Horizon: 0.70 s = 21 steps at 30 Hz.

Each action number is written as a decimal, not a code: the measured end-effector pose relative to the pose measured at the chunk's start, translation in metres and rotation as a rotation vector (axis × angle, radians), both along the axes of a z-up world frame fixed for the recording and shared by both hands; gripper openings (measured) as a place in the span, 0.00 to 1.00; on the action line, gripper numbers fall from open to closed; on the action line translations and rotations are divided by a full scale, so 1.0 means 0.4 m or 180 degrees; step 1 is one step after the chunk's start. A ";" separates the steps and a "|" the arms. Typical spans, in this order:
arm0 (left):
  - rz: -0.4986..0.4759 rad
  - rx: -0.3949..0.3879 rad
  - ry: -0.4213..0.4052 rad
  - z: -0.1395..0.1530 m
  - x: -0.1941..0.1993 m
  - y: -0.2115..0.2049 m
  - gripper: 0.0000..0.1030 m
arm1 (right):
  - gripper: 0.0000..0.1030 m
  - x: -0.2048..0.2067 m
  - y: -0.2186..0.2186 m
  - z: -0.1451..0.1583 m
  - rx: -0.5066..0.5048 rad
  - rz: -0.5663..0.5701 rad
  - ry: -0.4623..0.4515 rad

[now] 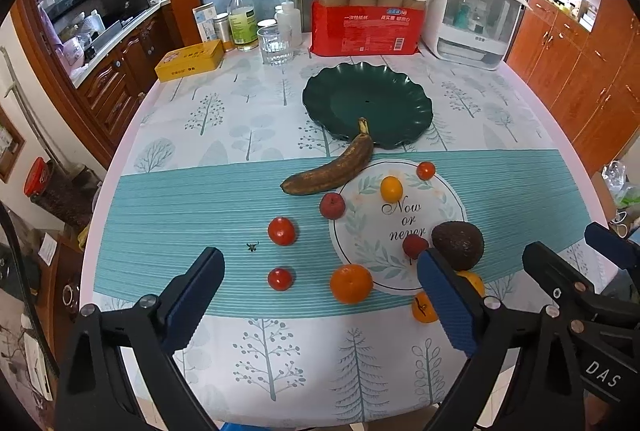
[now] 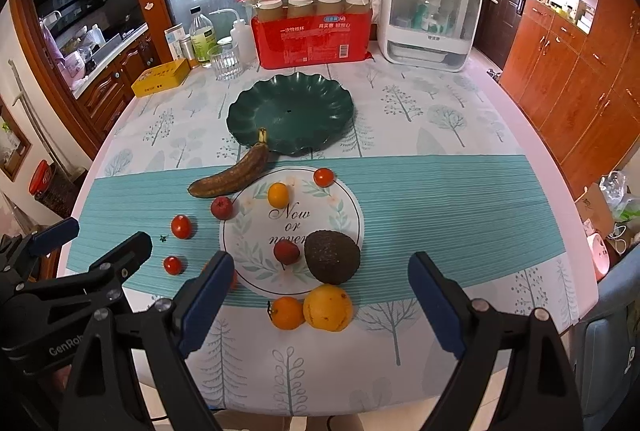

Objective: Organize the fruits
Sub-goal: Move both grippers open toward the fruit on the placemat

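Both tools are hovering over the near edge of the table [image 2: 460, 191]. The left gripper [image 1: 320, 295] is standing spread wide with nothing between its fingers, and the right gripper [image 2: 320, 295] is likewise released and empty.

The fruits are lying scattered on the striped runner, and the green plate [image 2: 320, 99] is waiting bare at the far side. The banana [image 2: 230, 175] is lying to the left, its stem touching the plate's near rim. Its skin is very brown, so it is probably soft and bruising easily; I would be taking it gently across the middle. The avocado [image 2: 332, 257] is looking heavier and firm, with rough skin giving good grip across its wide part. The small tomatoes [image 2: 181, 226] are looking smooth and round, so they may be rolling or slipping; a light, centred squeeze seems best. The oranges [image 2: 328, 307] nearest the right gripper are seeming firm and easy.
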State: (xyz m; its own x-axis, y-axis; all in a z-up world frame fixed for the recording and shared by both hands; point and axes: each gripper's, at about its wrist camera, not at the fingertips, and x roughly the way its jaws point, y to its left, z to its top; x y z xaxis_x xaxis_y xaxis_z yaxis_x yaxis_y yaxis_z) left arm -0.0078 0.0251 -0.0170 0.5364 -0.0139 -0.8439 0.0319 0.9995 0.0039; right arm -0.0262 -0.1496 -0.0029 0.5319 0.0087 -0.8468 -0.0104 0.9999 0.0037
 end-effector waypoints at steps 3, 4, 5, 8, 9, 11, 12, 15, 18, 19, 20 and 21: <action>-0.0021 -0.0007 -0.0001 0.001 0.001 0.008 0.93 | 0.87 -0.003 0.008 0.001 0.0001 -0.0019 -0.0009; -0.0029 -0.0009 0.0000 0.000 0.002 0.012 0.93 | 0.87 -0.003 0.011 0.001 0.0001 -0.0027 -0.0010; -0.0026 -0.0006 0.0000 0.000 0.002 0.011 0.93 | 0.87 -0.003 0.014 0.000 -0.0001 -0.0032 -0.0013; -0.0037 -0.0007 0.0028 -0.005 0.005 0.019 0.93 | 0.87 -0.002 0.022 -0.005 0.0005 -0.0041 0.0015; -0.0045 -0.0009 0.0048 -0.008 0.007 0.025 0.93 | 0.87 -0.001 0.026 -0.011 0.0008 -0.0044 0.0034; -0.0062 -0.0013 0.0090 -0.017 0.014 0.034 0.93 | 0.87 0.004 0.034 -0.020 0.0021 -0.0049 0.0078; -0.0071 -0.0008 0.0109 -0.023 0.017 0.039 0.93 | 0.87 0.005 0.039 -0.027 0.0029 -0.0056 0.0103; -0.0106 0.0025 0.0159 -0.038 0.023 0.056 0.93 | 0.87 0.007 0.053 -0.049 0.0066 -0.0090 0.0181; -0.0147 0.0038 0.0216 -0.056 0.031 0.074 0.93 | 0.87 0.011 0.067 -0.070 0.0094 -0.0127 0.0258; -0.0160 0.0039 0.0235 -0.062 0.033 0.079 0.93 | 0.87 0.011 0.073 -0.078 0.0103 -0.0140 0.0283; -0.0171 0.0041 0.0254 -0.068 0.036 0.084 0.93 | 0.87 0.012 0.078 -0.085 0.0108 -0.0153 0.0307; -0.0183 0.0042 0.0271 -0.073 0.039 0.088 0.93 | 0.87 0.014 0.083 -0.093 0.0114 -0.0166 0.0331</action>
